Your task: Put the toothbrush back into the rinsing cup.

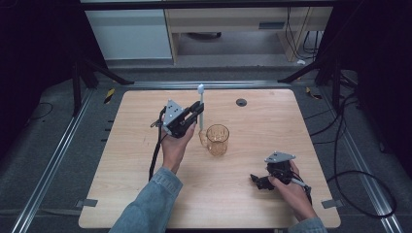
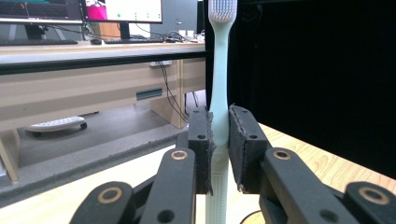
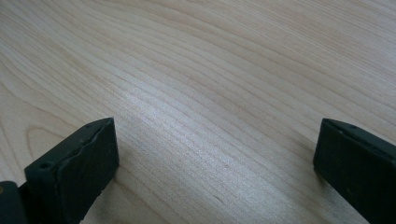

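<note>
Amber glass mug (image 1: 217, 140) beside gripped toothbrush (image 1: 201, 108)

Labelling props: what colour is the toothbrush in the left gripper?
Pale mint-blue toothbrush with white bristles; clearest in the left gripper view.

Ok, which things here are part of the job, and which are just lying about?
In the job:
toothbrush, held upright in the left gripper
amber cup beside it

Lying about:
right gripper, open, resting idle on the table
dark round disc at the table's far edge
</note>
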Demonstrator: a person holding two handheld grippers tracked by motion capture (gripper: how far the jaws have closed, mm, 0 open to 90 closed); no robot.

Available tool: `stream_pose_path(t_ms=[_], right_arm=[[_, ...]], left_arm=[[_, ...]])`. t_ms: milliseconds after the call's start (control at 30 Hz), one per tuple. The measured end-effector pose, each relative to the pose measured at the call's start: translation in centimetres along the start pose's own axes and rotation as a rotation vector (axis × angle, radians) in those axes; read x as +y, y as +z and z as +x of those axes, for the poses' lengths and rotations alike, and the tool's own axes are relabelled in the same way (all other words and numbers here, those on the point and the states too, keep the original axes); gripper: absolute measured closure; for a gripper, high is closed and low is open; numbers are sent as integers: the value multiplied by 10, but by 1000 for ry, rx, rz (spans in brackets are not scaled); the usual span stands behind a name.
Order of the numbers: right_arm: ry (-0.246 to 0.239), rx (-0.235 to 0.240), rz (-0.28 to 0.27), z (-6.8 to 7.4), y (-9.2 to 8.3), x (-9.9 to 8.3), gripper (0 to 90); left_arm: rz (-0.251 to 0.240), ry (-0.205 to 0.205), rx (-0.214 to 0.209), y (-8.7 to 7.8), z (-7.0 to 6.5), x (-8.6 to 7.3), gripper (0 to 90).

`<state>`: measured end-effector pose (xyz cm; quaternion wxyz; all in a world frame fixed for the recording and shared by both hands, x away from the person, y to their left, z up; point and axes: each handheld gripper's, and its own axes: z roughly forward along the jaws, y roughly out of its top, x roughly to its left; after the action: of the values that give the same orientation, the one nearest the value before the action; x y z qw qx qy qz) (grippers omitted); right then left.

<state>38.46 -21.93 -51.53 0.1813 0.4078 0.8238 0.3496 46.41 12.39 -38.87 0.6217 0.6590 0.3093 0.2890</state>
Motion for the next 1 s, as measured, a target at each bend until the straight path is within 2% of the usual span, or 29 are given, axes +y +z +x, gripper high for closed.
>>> stream_pose_path(t_ms=[200,1000], right_arm=[[0,1,0,0,0,0,4],[1,6,0,0,0,0,4]], left_arm=[[-8,-15,0,3,-1,-9,789],[-7,-28,-7,7,-4,-25,788]])
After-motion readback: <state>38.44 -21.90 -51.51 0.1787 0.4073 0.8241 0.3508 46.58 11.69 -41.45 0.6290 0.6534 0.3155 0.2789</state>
